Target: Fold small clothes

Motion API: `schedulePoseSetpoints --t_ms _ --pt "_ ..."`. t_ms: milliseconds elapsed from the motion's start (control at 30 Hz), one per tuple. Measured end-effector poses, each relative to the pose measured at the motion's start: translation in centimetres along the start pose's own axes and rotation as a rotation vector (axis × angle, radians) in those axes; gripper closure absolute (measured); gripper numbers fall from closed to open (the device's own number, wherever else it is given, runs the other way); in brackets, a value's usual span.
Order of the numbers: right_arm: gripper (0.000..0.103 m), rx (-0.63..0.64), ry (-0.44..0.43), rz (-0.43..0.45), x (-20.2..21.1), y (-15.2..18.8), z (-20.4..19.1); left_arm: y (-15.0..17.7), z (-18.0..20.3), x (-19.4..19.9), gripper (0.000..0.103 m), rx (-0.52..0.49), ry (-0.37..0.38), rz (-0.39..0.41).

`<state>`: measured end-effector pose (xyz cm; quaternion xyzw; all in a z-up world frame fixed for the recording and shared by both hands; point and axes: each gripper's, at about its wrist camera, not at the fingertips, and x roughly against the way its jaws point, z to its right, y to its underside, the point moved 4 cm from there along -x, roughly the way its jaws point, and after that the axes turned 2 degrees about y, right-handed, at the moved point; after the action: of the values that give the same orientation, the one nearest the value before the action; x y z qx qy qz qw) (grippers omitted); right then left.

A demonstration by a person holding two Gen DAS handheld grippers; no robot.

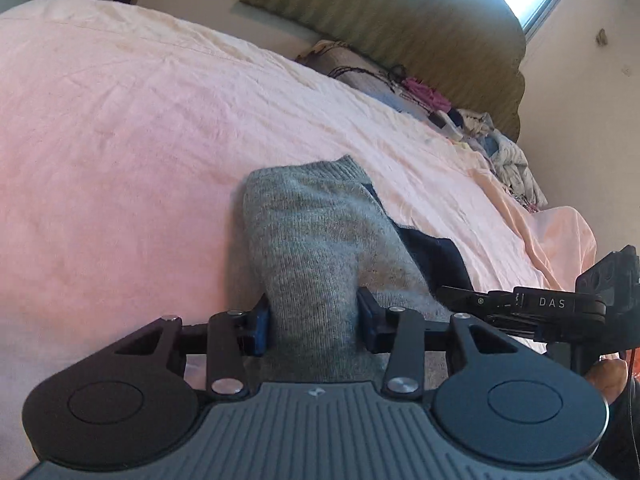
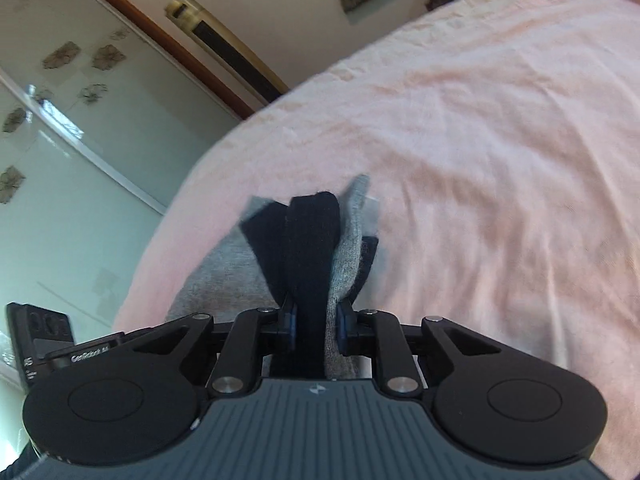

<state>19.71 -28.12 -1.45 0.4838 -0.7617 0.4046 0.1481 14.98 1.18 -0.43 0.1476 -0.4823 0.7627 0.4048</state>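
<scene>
Grey sock on pink-sheeted bed, left claw clamped on its grey knit, right claw clamped on bunched navy-and-grey fabric, clothes pile near headboard

One grey knitted sock with dark navy parts lay on one pink-sheeted bed. Two black hand-held grippers showed. One heap of mixed clothes sat by the headboard.
</scene>
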Motion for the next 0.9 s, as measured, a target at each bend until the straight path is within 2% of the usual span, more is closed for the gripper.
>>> schedulePoseSetpoints --t_ms 33,67,100,133,167,200,233,300,400,433,467,500,567,633,700,733,767,800,867,900 --pt "0.08 -0.023 -0.005 0.0 -0.4 0.3 0.6 0.3 -0.1 0.9 0.059 0.004 0.001 -0.004" --pt "0.075 -0.053 -0.02 0.021 -0.2 0.5 0.9 0.4 -0.1 1.6 0.057 0.013 0.009 -0.013" --pt "0.061 -0.086 -0.026 0.027 0.2 0.7 0.9 0.6 -0.3 2.3 0.051 0.023 0.015 -0.021" --pt "0.053 -0.118 -0.034 0.019 0.8 0.9 0.8 1.0 -0.7 3.3 0.044 0.037 0.022 -0.03" --pt "0.034 -0.123 -0.052 0.013 1.5 1.2 0.6 1.6 -1.0 4.1 0.04 0.053 0.034 -0.044" --pt "0.022 -0.109 -0.066 0.027 2.5 1.7 0.2 2.3 -1.3 4.9 0.035 0.079 0.061 -0.067" --pt "0.021 -0.089 -0.072 0.032 3.5 2.5 -0.2 3.2 -1.5 5.5 0.035 0.098 0.096 -0.089" --pt "0.021 -0.052 -0.097 -0.039 4.6 4.7 -0.8 5.2 -1.5 6.0 0.035 0.123 0.152 -0.138" --pt "0.031 0.0 -0.111 -0.112 5.2 8.5 -1.8 6.9 -0.5 6.5 0.037 0.061 0.154 -0.108" --pt "0.035 0.028 -0.112 -0.118 5.3 9.2 -2.2 7.0 -0.2 6.5 0.054 0.048 0.137 -0.109" --pt "0.055 0.059 -0.101 -0.128 5.3 9.9 -2.6 7.1 0.0 6.3 0.074 0.045 0.119 -0.132" --pt "0.079 0.085 -0.076 -0.158 5.0 10.4 -2.8 7.1 0.0 6.3 0.086 0.046 0.101 -0.155" --pt "0.081 0.115 -0.082 -0.156 5.7 10.5 -3.1 7.3 0.1 7.6 0.087 0.003 0.095 -0.153" --pt "0.083 0.179 -0.053 -0.128 7.1 10.5 -3.3 8.1 -0.2 8.2 0.085 -0.084 0.027 -0.164" --pt "0.087 0.167 -0.024 -0.133 7.2 10.9 -1.8 8.7 0.0 8.8 0.084 -0.139 0.015 -0.143" --pt "0.087 0.134 -0.054 -0.114 7.2 11.0 -1.2 8.8 0.6 9.4 0.084 -0.173 -0.011 -0.134" --pt "0.084 0.104 -0.064 -0.109 7.3 10.9 -0.9 8.9 1.4 10.3 0.083 -0.213 -0.031 -0.116" --pt "0.073 0.092 -0.053 -0.098 7.7 10.7 -1.0 9.1 2.3 11.4 0.08 -0.256 -0.046 -0.088" --pt "0.061 0.089 -0.002 -0.014 9.3 10.4 -1.7 9.2 4.5 12.9 0.063 -0.366 -0.068 -0.01" --pt "0.06 0.101 0.009 0.035 10.2 10.1 -2.4 9.5 5.6 13.4 0.037 -0.413 -0.067 0.035"
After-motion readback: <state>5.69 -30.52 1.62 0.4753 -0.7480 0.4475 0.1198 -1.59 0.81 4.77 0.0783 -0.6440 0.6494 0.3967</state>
